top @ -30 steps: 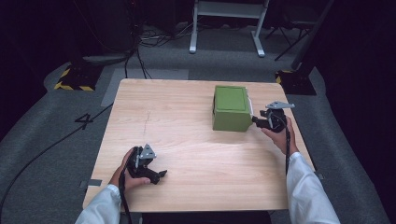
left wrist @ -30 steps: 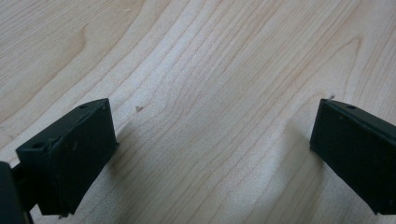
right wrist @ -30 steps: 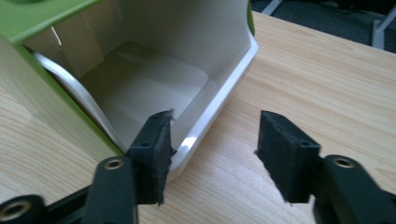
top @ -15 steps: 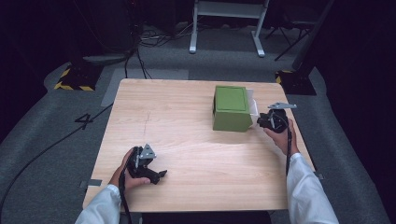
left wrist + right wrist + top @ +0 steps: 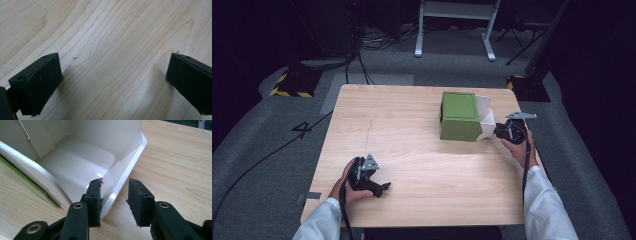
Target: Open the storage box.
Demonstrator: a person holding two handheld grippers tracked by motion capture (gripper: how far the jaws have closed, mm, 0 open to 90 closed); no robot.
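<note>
Right gripper (image 5: 113,200) jaws part-spread astride lip of glossy white plastic drawer (image 5: 82,162), partly out of green box (image 5: 459,116) just ahead; seemingly unfinished; left gripper (image 5: 110,82) spread wide over bare wooden table (image 5: 112,37), idle

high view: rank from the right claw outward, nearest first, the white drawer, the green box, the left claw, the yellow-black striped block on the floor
1. White drawer: right at the right claw, slid out of the box's right side.
2. Green box: just beyond the drawer, to its left.
3. Left claw: across the table, near its front left.
4. Striped block: on the floor beyond the table's far left corner.
</note>
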